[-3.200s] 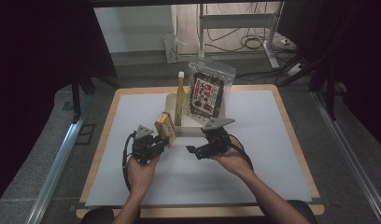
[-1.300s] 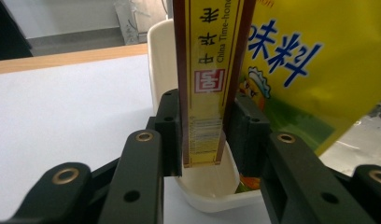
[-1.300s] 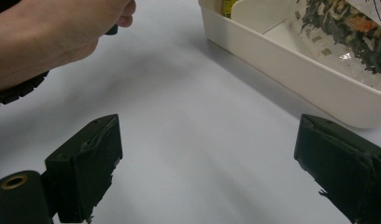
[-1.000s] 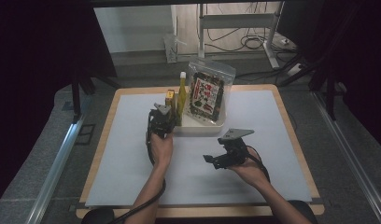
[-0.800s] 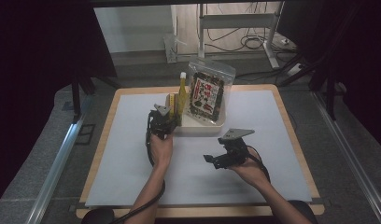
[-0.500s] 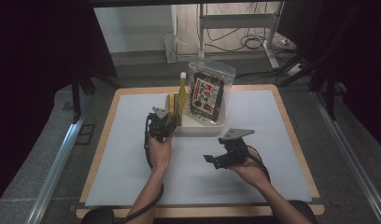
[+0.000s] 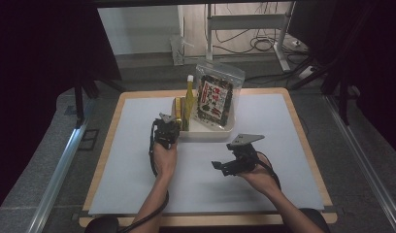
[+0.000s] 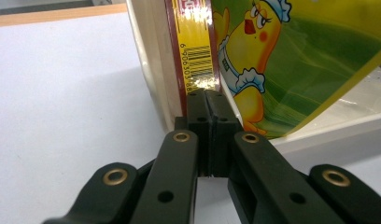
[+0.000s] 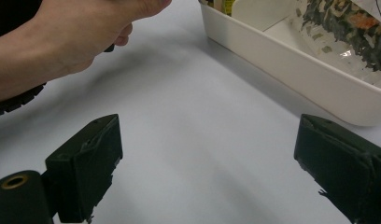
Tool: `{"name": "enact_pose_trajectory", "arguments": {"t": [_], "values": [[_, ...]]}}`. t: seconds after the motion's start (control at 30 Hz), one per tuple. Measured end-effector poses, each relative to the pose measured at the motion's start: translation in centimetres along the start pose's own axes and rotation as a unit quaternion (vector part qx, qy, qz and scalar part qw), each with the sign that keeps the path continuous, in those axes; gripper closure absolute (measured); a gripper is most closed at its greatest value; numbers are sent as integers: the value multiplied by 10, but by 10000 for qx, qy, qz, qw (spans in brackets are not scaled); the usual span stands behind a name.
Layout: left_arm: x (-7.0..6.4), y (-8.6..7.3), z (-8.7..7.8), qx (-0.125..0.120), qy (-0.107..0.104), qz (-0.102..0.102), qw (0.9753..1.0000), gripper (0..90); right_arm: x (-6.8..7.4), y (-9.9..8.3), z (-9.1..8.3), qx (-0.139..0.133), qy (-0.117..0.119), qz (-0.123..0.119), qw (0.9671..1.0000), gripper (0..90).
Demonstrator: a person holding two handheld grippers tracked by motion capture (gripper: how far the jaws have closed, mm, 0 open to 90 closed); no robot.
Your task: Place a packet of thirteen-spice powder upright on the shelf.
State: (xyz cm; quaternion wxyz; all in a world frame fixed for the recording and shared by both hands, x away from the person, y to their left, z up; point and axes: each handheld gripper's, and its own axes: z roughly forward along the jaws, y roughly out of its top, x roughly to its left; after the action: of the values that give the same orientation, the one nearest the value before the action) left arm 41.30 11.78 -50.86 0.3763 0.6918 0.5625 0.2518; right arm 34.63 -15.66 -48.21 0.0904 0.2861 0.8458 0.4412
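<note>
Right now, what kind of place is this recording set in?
Likely a lab or recording workspace, not a home: a wooden table covered by a white mat, dark curtains on both sides, and loose cables on the floor beyond by a metal desk frame.

Bottle [image 7: 189, 99] w/ yellow liquid, white cap, upright in back of tray. Seaweed snack bag [image 7: 216, 99] standing just right of it, leaning on tray's rear wall. Tabletop [image 7: 283, 145]: pale sheet, wood edge. Cables [image 7: 264, 46] on floor behind, metal frame legs nearby.
</note>
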Motion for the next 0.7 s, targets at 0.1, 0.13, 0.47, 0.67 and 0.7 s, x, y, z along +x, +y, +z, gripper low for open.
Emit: {"name": "enact_pose_trajectory", "arguments": {"t": [0.1,0.13,0.47,0.67,0.7], "values": [[0,4,5,188,13,71,9998,898,1,0,1,19,9,-18,10000,79],[0,4,8,280,17,76,9996,898,1,0,1,37,6,-34,10000,79],[-1,7,16,396,125,191,9990,872,-2,-3,-1,32,-35,12,10000,79],[0,2,-10,71,-2,340,9994,737,-3,-7,-5,79,-112,-112,9998,82],[0,1,-14,4,-10,381,9993,682,-3,-7,-5,90,-124,-124,9998,82]]}}
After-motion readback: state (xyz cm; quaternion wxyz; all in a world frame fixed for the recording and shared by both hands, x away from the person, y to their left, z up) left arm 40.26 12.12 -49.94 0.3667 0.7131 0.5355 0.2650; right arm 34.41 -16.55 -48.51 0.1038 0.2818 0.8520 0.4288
